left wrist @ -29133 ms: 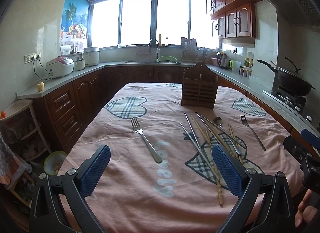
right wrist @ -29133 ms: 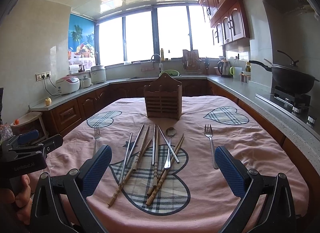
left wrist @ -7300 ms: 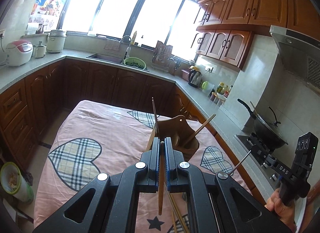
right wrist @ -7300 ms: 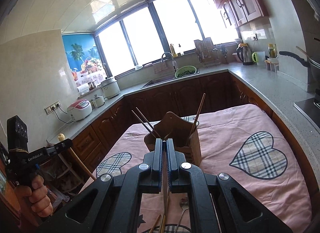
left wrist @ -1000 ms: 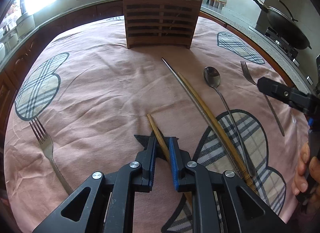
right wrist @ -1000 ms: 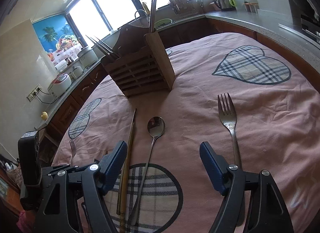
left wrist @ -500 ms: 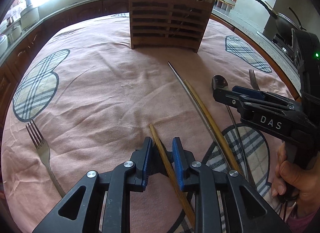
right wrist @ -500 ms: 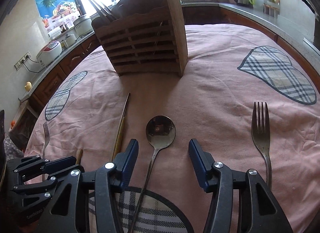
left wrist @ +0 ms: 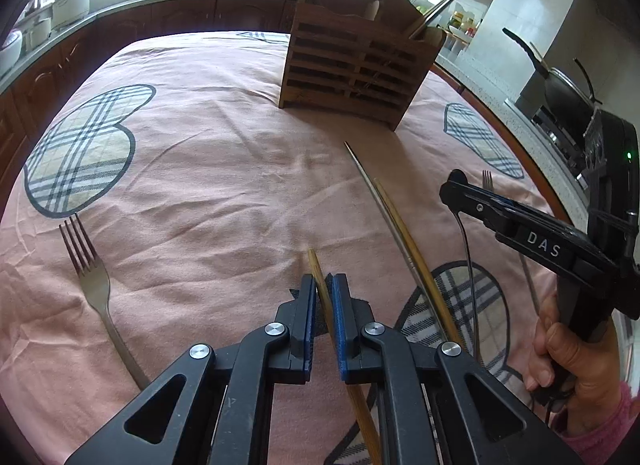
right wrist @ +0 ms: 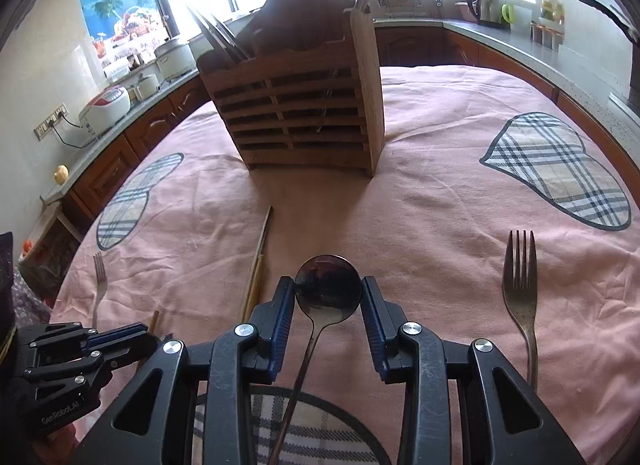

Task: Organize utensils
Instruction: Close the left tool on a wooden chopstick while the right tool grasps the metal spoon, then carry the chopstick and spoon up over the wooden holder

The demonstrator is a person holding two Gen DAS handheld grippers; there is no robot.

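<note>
A: Status? Left gripper (left wrist: 324, 297) is clamped on a wooden chopstick (left wrist: 320, 277), lying at 6 o'clock from the wooden holder (left wrist: 352, 65).

B: Pickup step. Right gripper (right wrist: 328, 317) jaws closing around the spoon (right wrist: 328, 293) bowl, pads at its rim. Next, by my read: lift both, drop into holder slots.

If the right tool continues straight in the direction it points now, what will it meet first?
Probably the pink tablecloth just beyond the round steel spoon between its closing jaws. The right tool points downward, so the slatted wooden holder lies farther; depth is uncertain.
</note>
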